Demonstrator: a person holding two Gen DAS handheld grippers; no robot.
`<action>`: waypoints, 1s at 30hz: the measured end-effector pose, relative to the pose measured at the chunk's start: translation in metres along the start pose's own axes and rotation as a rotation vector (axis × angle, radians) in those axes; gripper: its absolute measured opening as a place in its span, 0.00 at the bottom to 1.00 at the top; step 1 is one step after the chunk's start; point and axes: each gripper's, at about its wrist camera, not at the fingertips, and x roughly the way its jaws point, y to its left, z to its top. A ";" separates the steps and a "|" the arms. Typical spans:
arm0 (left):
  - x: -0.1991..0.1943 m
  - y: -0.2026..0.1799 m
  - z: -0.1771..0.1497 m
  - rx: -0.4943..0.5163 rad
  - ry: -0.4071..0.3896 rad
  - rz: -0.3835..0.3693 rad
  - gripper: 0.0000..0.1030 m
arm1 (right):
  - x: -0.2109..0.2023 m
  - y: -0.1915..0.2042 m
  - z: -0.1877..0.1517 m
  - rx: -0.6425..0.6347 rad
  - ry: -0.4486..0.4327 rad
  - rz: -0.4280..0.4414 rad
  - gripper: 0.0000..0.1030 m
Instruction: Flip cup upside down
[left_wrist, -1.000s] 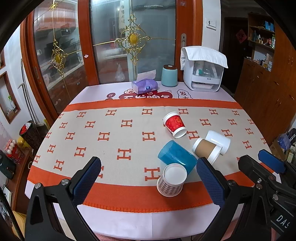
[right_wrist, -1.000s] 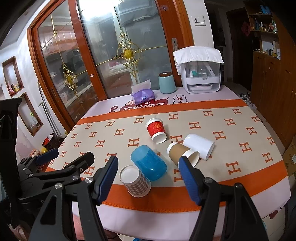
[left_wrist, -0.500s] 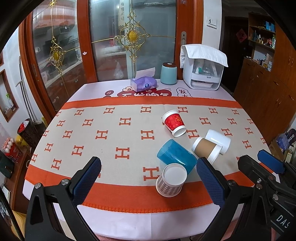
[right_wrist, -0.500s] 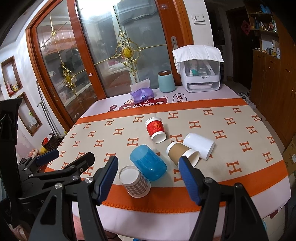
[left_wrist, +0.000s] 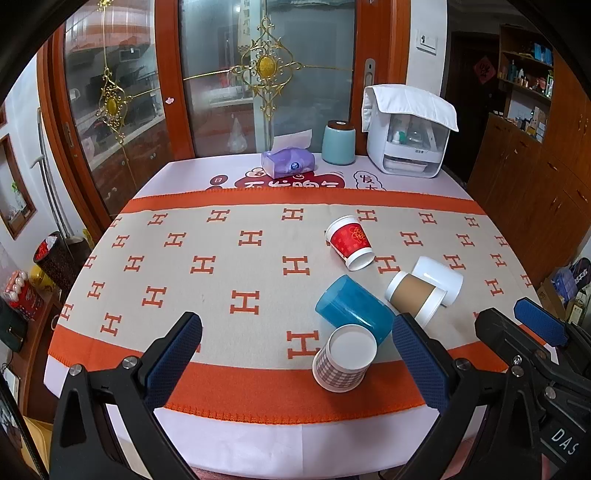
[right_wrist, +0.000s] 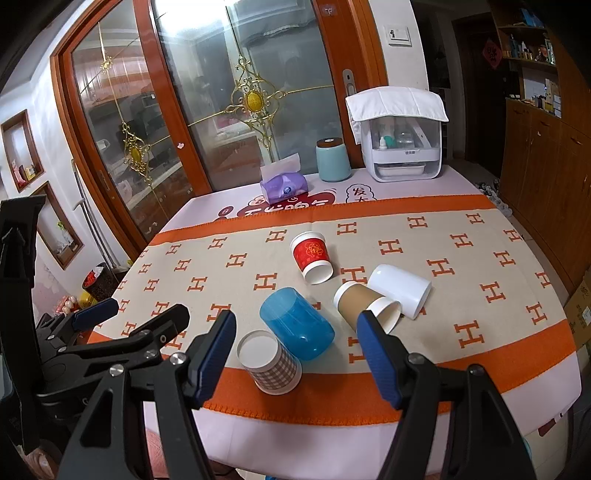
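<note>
Several cups lie on their sides on the patterned table runner (left_wrist: 221, 258): a checked paper cup (left_wrist: 341, 360) (right_wrist: 271, 365) nearest the front edge, a blue plastic cup (left_wrist: 352, 308) (right_wrist: 295, 325) behind it, a brown paper cup (left_wrist: 415, 297) (right_wrist: 364, 304), a white cup (left_wrist: 439, 277) (right_wrist: 400, 290) and a red paper cup (left_wrist: 349, 242) (right_wrist: 312, 254). My left gripper (left_wrist: 295, 360) is open and empty, above the front edge, left of the checked cup. My right gripper (right_wrist: 297, 356) is open and empty, its fingers either side of the checked and blue cups, short of them.
At the table's far end stand a purple tissue pack (left_wrist: 288, 160), a teal canister (left_wrist: 338, 142) and a white appliance with a cloth on it (left_wrist: 408, 134). Glass doors stand behind the table and wooden cabinets (left_wrist: 535, 166) to the right.
Both views have shifted slightly; the grippers have edged a little over the table. The cups have not moved and both grippers stay open.
</note>
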 end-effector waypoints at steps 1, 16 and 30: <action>0.000 0.000 0.000 0.000 0.000 -0.001 0.99 | 0.000 0.000 0.000 0.000 0.000 0.000 0.66; 0.001 0.000 0.000 0.000 0.001 0.003 0.99 | 0.001 0.000 0.002 -0.001 0.002 -0.001 0.66; 0.003 0.002 -0.004 0.002 0.010 0.007 0.99 | 0.002 0.001 0.000 -0.001 0.007 -0.004 0.66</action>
